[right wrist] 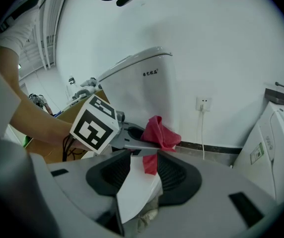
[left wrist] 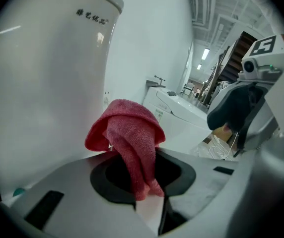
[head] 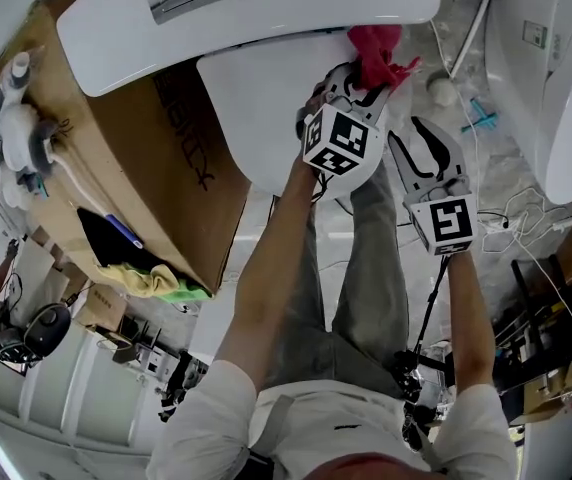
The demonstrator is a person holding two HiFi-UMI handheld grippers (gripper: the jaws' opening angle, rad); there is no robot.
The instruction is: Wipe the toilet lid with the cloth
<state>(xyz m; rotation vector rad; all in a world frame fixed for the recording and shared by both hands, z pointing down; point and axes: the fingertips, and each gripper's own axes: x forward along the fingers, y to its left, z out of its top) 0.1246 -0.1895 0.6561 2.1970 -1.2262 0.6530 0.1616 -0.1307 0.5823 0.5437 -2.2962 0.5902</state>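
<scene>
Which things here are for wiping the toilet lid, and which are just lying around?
For the job:
red cloth
left gripper, holding it
toilet lid

Just lying around:
cardboard box
yellow cloth
second toilet

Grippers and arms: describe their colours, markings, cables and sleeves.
Both the left gripper and the right gripper have light grey bodies with black padding, and each carries a cube of black-and-white square markers. A black cable trails from the right one. The person wears white short sleeves.
</scene>
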